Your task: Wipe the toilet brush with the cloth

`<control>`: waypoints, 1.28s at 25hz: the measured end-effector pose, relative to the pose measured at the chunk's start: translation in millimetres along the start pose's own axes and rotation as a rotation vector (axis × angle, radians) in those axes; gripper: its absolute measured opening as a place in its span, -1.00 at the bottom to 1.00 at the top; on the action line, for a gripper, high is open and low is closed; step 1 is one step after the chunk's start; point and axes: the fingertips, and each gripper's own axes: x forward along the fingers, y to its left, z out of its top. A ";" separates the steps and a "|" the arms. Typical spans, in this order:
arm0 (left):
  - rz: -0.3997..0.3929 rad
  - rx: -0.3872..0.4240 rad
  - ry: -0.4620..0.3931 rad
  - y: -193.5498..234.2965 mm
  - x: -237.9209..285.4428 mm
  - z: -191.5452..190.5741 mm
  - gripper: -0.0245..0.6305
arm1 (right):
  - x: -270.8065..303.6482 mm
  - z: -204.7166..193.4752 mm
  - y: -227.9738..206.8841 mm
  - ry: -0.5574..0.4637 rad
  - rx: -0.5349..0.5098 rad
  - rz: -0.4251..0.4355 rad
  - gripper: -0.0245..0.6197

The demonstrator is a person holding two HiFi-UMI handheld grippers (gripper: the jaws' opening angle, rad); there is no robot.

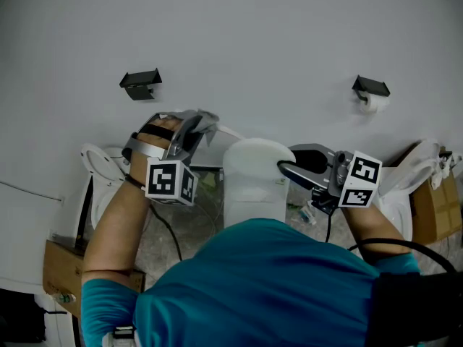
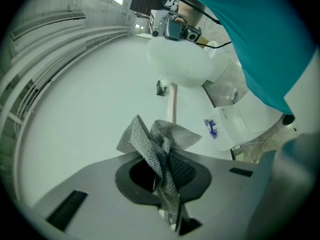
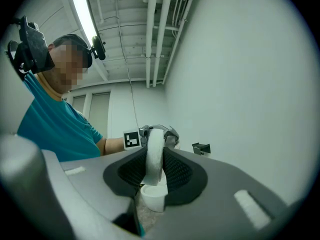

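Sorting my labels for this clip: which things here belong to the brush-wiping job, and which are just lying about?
In the job: cloth, pinched in the left gripper; toilet brush, held in the right gripper.
Just lying about: toilet, toilet roll on the wall, cardboard box.

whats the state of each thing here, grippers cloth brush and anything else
left gripper, shut on the cloth
cloth, bunched, pinched in the left jaws
right gripper, shut on the toilet brush
toilet brush, held up in the air
paper roll, hanging on its wall holder
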 end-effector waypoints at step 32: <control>-0.004 -0.196 0.197 -12.9 5.2 -112.7 -0.82 | -25.9 24.2 11.5 -0.100 -0.001 0.015 -0.65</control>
